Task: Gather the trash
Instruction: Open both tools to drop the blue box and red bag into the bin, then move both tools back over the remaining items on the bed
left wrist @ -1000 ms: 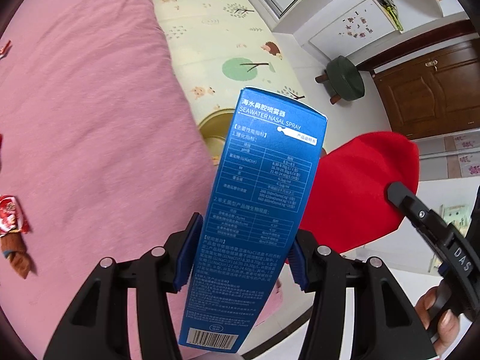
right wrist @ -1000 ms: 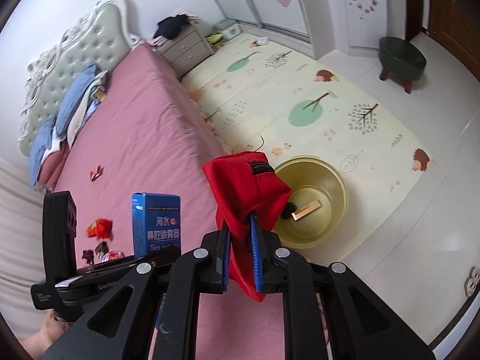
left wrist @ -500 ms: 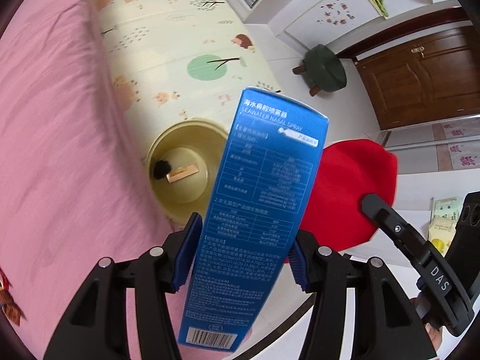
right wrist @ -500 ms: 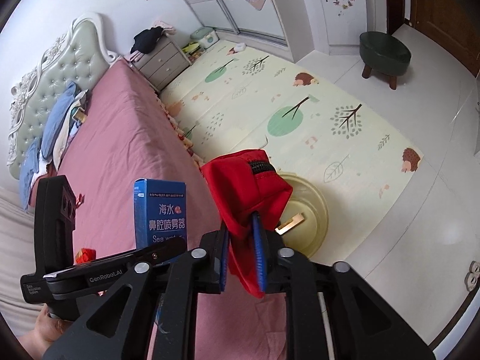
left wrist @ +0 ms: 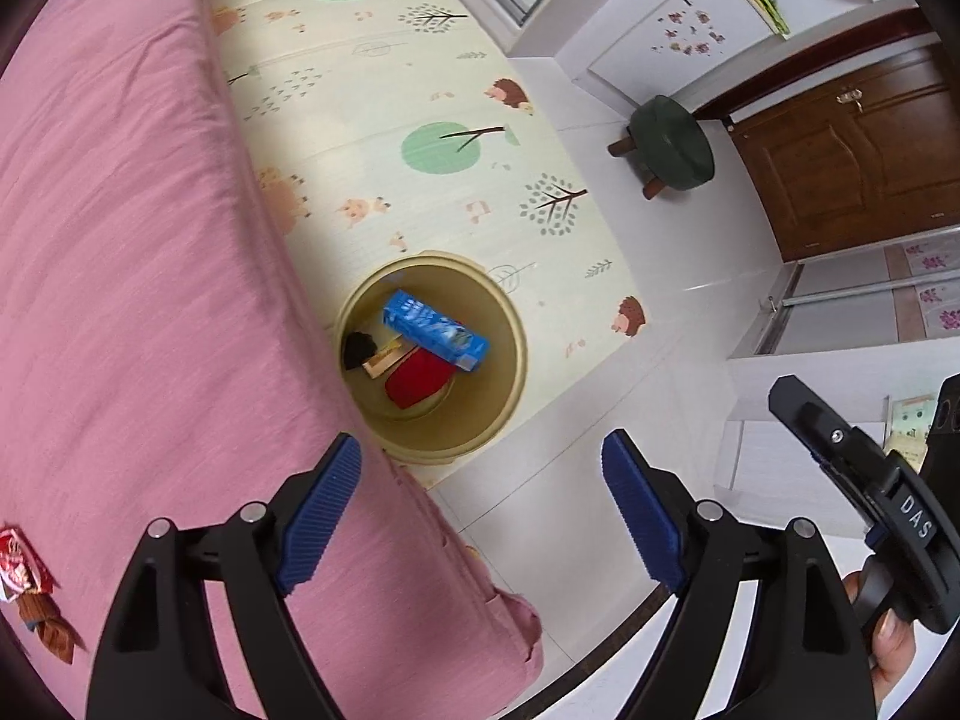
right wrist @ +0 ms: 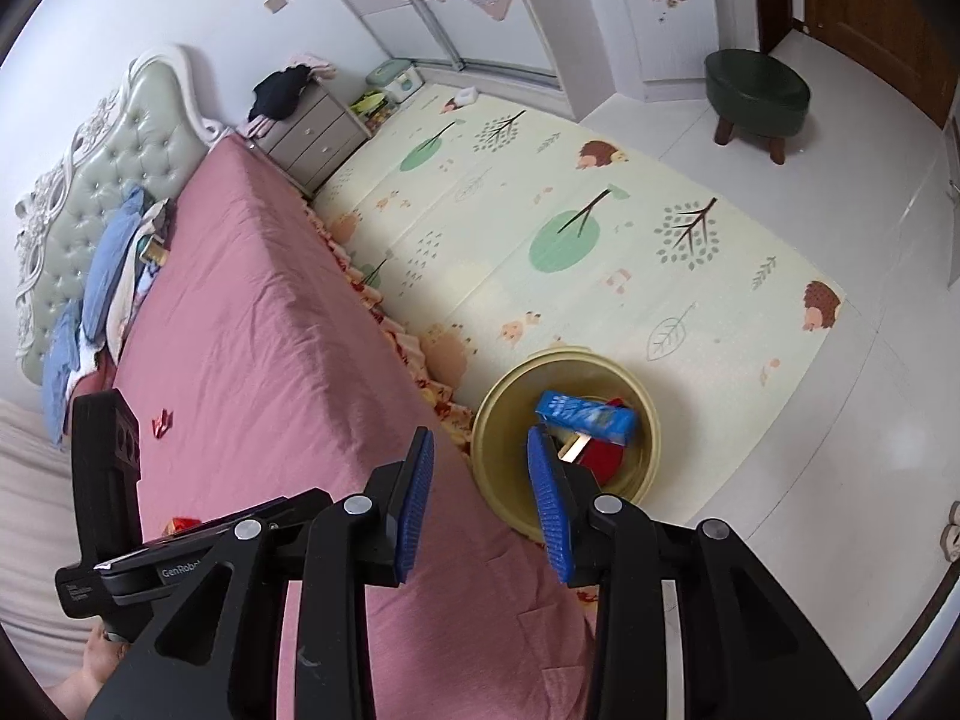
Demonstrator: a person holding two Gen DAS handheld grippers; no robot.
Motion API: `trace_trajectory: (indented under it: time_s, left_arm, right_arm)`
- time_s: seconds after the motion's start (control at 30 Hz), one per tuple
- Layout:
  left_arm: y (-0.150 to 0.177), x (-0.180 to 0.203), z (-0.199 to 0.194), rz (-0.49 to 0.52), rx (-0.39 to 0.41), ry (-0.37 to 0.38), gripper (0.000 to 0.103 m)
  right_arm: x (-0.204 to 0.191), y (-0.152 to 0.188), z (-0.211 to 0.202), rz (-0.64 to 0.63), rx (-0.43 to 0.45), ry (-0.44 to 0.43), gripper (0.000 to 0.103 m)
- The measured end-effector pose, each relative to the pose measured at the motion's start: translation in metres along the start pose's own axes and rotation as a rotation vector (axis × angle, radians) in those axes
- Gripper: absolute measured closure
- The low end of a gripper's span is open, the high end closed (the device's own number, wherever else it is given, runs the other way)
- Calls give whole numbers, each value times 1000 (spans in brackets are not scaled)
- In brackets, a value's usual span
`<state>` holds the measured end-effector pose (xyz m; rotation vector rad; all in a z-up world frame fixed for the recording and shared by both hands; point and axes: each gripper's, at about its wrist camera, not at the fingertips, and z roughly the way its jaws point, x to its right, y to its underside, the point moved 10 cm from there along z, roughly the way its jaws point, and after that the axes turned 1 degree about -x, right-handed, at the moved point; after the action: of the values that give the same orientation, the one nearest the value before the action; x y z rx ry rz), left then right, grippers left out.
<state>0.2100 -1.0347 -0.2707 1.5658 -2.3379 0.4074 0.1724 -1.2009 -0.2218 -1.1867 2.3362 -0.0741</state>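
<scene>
Now both grippers are empty, jaws opening: the left gripper [left wrist: 483,483] wide, the right gripper [right wrist: 480,492] narrower. From the left fingers, the round yellow plastic bin [left wrist: 510,324] sits at twelve o'clock, holding the blue cardboard nasal-spray box [left wrist: 433,329] and red fabric pouch [left wrist: 414,381]. Remaining crumpled red-and-brown snack wrappers [left wrist: 27,591] lie on the pink bedsheet [left wrist: 132,300] at eight o'clock, nearer the left hand.

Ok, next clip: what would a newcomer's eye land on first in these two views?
Probably the yellow bin on the patterned play mat beside the bed, with a blue nasal spray box lying across a red pouch inside it. Next, the broad pink bedsheet filling the left side, with red snack wrappers on it. Both grippers, left gripper and right gripper, point down with fingers opening and nothing between them.
</scene>
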Motion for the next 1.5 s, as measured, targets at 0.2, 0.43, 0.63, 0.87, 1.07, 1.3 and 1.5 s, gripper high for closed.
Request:
trace_trajectory:
  time_s: [0.2, 0.43, 0.63, 0.87, 1.07, 1.3, 1.5]
  left_arm:
    - [17, -34, -26, -43, 33, -10, 21]
    - [42, -85, -68, -92, 107, -31, 21]
    - [74, -140, -105, -152, 160, -58, 21]
    - [127, -220, -136, -256, 184, -98, 20]
    - [179, -296, -155, -353, 189, -145, 20]
    - [228, -383, -175, -478, 198, -187, 20]
    - [263, -455, -192, -590, 224, -224, 20]
  right_arm:
    - [-44, 19, 4, -55, -33, -49, 70]
    - [-115, 56, 11, -158, -81, -111, 70]
    - [-181, 103, 22, -252, -143, -157, 70]
    - [-250, 171, 40, -343, -234, -196, 70]
    - [-300, 230, 61, -408, -308, -209, 70]
    - [-343, 283, 87, -454, -369, -213, 69]
    - [-373, 310, 111, -488, -402, -201, 64]
